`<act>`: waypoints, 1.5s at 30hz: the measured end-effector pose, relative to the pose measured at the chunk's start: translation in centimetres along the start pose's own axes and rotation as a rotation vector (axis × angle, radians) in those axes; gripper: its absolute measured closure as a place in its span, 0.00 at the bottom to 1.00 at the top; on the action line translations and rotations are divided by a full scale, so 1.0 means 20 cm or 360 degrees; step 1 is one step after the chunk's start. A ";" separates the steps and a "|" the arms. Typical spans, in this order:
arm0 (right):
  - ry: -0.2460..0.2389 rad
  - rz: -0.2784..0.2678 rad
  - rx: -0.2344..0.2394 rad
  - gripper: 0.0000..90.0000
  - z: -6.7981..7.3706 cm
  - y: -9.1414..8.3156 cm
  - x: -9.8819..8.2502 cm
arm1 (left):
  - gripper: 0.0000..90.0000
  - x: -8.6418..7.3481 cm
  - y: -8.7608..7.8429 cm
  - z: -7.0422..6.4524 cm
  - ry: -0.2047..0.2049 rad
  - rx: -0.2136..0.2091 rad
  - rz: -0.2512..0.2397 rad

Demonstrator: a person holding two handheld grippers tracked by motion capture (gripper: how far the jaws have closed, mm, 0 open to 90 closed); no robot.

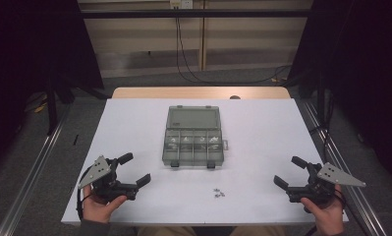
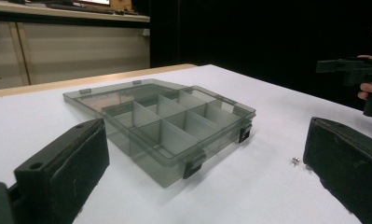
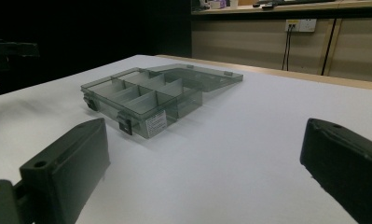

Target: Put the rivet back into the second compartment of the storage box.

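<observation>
A smoky clear compartment box (image 1: 192, 139) lies open mid-table, its lid (image 1: 193, 118) folded flat toward the far side. Small metal parts sit in its back row of compartments. A few tiny screws (image 1: 218, 192) lie loose on the white table in front of it. My left gripper (image 1: 133, 169) rests at the near left, held in a hand, jaws wide open and empty. My right gripper (image 1: 290, 171) sits at the near right, also open and empty. The box (image 2: 167, 126) stands ahead between the left jaws, with one screw (image 2: 295, 160) by the right jaw. From the right gripper view the box (image 3: 148, 95) is ahead left.
The white table top (image 1: 262, 137) ends in a wooden strip (image 1: 198, 92) at the far edge. Dark curtains flank both sides. Cables hang down the back wall (image 1: 181, 44). The other gripper (image 2: 354, 70) appears at the far right of the left gripper view.
</observation>
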State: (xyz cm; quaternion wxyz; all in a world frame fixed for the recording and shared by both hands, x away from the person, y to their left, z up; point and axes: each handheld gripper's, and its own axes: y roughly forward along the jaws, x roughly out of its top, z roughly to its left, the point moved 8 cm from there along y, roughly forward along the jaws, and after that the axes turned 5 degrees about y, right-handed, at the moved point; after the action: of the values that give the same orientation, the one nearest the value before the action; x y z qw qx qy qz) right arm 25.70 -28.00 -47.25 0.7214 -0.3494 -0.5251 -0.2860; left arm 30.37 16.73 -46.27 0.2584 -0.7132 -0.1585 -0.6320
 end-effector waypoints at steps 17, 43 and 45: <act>-0.0009 0.0016 0.0019 0.01 0.01 0.01 -0.01 | 0.00 0.02 0.25 -0.13 0.0014 -0.0130 0.0041; -0.0034 0.0035 0.0035 0.02 0.02 0.02 -0.01 | 0.02 -0.09 0.63 -0.43 0.0161 -0.0335 0.0406; -0.0026 0.0034 0.0034 0.02 0.02 0.02 -0.01 | 0.03 -0.10 0.66 -0.45 0.0175 -0.0358 0.0426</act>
State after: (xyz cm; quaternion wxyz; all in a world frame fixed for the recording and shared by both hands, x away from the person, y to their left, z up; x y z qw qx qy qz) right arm 25.67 -27.39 -47.51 0.7239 -0.3496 -0.5301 -0.2698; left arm 29.98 1.07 -49.80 0.2671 -0.7168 0.0240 -0.6437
